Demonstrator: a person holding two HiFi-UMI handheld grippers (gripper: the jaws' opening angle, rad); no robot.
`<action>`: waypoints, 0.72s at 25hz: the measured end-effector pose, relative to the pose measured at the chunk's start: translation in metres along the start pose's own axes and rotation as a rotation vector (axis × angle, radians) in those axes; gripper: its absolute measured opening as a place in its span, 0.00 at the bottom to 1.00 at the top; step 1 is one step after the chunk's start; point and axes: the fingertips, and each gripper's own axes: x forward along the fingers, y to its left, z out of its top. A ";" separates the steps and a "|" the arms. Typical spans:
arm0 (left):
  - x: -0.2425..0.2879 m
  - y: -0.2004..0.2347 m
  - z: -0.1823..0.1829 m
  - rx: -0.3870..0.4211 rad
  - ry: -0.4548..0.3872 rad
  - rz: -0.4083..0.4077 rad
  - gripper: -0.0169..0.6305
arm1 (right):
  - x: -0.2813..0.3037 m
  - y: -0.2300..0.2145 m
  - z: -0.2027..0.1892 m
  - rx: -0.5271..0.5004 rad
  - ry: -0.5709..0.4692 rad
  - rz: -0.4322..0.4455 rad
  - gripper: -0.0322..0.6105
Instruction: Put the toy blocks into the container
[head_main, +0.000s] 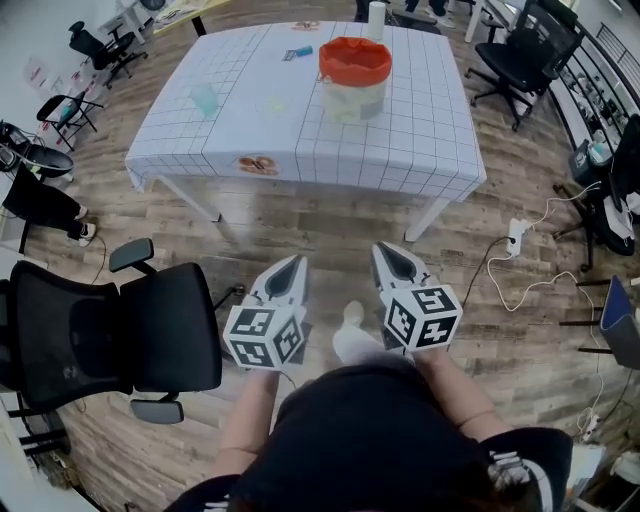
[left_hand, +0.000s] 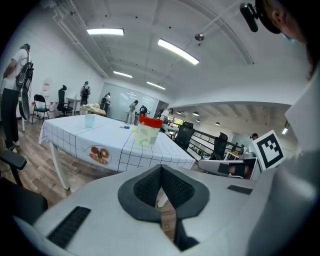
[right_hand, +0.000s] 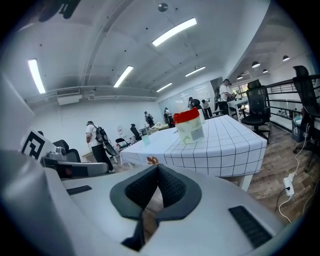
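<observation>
Head view: my left gripper (head_main: 293, 262) and right gripper (head_main: 385, 250) hung over the floor, well short of the table (head_main: 300, 170). The container (head_main: 354, 80) stood straight ahead on it. A small blue piece (head_main: 298, 52), likely a block, lay just left of it.
Left gripper view: jaws together, empty, container ahead.
Right gripper view: jaws together, empty, container ahead and slightly right. I judged the right gripper marginally nearer.

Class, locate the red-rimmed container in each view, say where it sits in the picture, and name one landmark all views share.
Head view: container top centre.
Left gripper view: container just left of centre, above the left claw.
Right gripper view: container right of centre, above the right claw.
Shared landmark: the brown print on the hanging edge of the checked tablecloth.
</observation>
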 end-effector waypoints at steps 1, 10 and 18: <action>0.008 0.004 0.004 -0.001 0.004 -0.003 0.07 | 0.009 -0.003 0.004 0.005 0.003 0.003 0.07; 0.072 0.035 0.038 0.026 0.021 0.013 0.06 | 0.076 -0.027 0.031 0.014 0.038 0.028 0.07; 0.119 0.063 0.060 -0.001 0.031 0.021 0.07 | 0.125 -0.043 0.051 0.009 0.059 0.057 0.07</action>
